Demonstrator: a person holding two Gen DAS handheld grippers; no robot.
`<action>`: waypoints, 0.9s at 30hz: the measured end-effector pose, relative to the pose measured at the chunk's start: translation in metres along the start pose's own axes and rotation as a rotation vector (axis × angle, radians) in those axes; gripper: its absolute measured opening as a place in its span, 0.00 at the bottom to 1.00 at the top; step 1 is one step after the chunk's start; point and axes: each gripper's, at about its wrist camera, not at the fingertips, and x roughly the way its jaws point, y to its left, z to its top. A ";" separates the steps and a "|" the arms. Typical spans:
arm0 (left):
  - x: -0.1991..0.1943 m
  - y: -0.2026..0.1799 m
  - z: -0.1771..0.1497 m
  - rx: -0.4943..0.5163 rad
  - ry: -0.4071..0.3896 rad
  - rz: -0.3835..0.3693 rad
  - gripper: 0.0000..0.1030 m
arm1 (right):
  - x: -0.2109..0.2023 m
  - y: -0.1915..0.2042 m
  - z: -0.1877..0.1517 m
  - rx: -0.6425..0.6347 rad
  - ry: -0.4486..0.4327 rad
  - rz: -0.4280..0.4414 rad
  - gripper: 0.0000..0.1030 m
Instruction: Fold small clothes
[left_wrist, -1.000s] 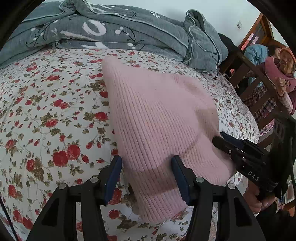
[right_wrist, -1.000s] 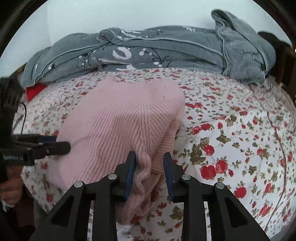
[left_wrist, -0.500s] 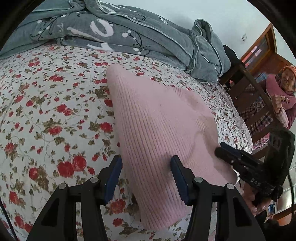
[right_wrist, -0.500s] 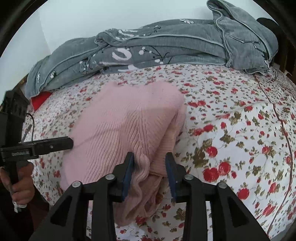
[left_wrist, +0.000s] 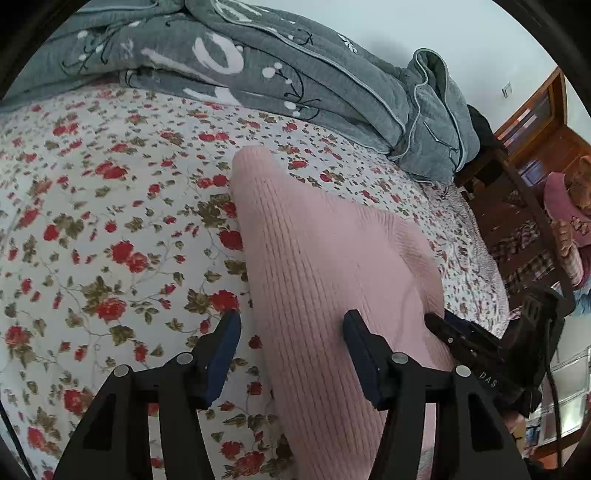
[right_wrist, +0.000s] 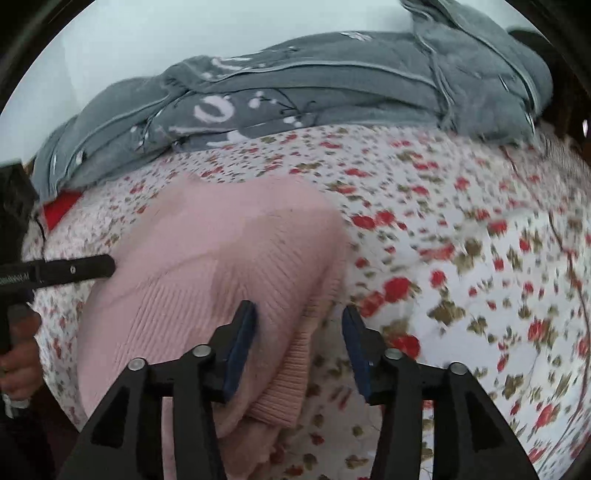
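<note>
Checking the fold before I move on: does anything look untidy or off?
Mostly neat. The pink sweater lies folded on the floral sheet, but at its near right corner the layers splay: a ribbed hem sticks out between the open right tongs.

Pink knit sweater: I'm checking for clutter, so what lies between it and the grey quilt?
Only bare floral bedsheet separates the pink knit sweater from the grey quilt; both wrist views show it.

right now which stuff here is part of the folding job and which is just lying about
Job:
- pink knit sweater
- left gripper, open
- right gripper, open

Lying about:
- grey quilt
- floral bedsheet
- red item
</note>
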 end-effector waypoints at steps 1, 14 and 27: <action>0.002 0.000 0.000 0.001 0.001 -0.005 0.55 | 0.000 -0.007 0.002 0.035 0.012 0.035 0.49; 0.042 0.015 0.006 -0.078 0.060 -0.115 0.57 | 0.034 -0.014 0.026 0.149 0.114 0.158 0.63; 0.011 0.001 0.010 -0.084 -0.010 -0.106 0.34 | 0.022 0.014 0.038 0.143 0.129 0.208 0.31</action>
